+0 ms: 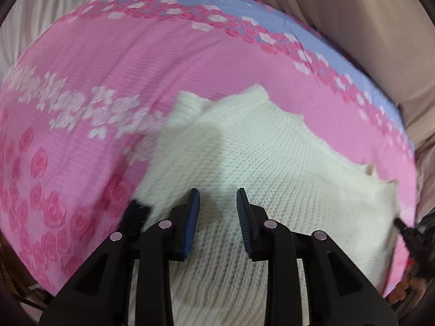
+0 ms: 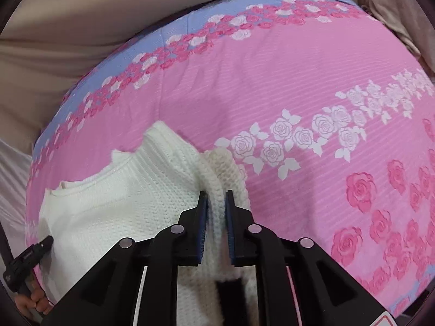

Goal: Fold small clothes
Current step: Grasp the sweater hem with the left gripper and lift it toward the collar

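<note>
A small white knitted sweater (image 1: pixel 266 163) lies on a pink rose-print sheet (image 1: pixel 108 62). My left gripper (image 1: pixel 217 201) hovers over the sweater's body with its jaws open and nothing between them. In the right wrist view the sweater (image 2: pixel 130 198) lies at lower left, and my right gripper (image 2: pixel 216 199) is shut on a raised fold of its knitted edge (image 2: pixel 217 168). A dark patch of fabric (image 2: pixel 228 290) shows below the jaws. The other gripper's tip shows at the edge of each view: the right one (image 1: pixel 405 231), the left one (image 2: pixel 40 247).
The sheet has a blue band with roses along its far edge (image 2: pixel 152 43). Beige and white draped cloth (image 2: pixel 68 27) surrounds the bed beyond that edge. A hand (image 2: pixel 32 298) holds the left gripper's handle at lower left.
</note>
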Available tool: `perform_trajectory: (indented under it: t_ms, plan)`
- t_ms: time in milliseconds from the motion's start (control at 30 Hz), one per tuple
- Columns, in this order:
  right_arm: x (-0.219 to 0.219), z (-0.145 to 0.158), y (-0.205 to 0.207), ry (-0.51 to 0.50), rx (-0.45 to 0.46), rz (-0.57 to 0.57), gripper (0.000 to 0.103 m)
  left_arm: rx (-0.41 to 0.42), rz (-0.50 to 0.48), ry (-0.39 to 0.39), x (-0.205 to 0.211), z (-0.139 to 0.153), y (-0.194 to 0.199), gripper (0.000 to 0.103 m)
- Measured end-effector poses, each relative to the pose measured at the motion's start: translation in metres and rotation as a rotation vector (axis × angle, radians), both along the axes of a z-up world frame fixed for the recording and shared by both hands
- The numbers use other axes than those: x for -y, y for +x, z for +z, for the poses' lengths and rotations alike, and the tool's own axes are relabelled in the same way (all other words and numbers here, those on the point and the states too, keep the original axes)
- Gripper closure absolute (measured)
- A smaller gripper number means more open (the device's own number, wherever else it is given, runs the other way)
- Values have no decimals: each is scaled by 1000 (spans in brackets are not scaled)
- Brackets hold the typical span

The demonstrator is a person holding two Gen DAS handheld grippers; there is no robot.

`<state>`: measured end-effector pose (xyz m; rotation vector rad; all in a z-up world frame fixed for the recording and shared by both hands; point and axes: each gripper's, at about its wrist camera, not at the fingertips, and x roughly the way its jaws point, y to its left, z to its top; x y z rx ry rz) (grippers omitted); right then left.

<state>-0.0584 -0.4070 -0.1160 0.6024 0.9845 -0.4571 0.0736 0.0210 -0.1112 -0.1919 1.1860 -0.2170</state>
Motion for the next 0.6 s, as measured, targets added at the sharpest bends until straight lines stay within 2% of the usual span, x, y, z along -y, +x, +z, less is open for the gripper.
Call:
perform_trajectory:
  t_ms: [67, 167, 233, 300, 367, 433, 467, 500, 533, 600]
  plan:
    - [-23, 20, -9, -10, 45, 43, 82, -9, 51, -53, -24, 10, -11, 65]
    - [-80, 34, -12, 43, 49, 216, 82, -53, 100, -117, -60, 10, -32, 62]
    - [-130, 31, -1, 51, 11, 368, 84, -75, 104, -160, -73, 3, -45, 62]
    - [-167, 22, 15, 58, -19, 478, 86, -57, 115, -189, -76, 2, -52, 61]
    - [-186, 9, 30, 58, -67, 528, 87, -51, 149, -201, -77, 5, -54, 60]
    - [-199, -3, 42, 49, -112, 565, 87, -13, 210, -246, -86, 16, -59, 48]
    - [-202, -9, 46, 37, -137, 580, 87, 18, 242, -217, -91, 22, -62, 36]
    - [-204, -19, 48, 22, -172, 584, 88, 26, 255, -182, -94, 23, -63, 33]
    - [-204, -24, 46, 30, -169, 577, 90, 7, 249, -157, -96, 19, -61, 33]
    - [-201, -26, 46, 54, -151, 563, 91, -98, 256, -145, -101, -2, -59, 33]
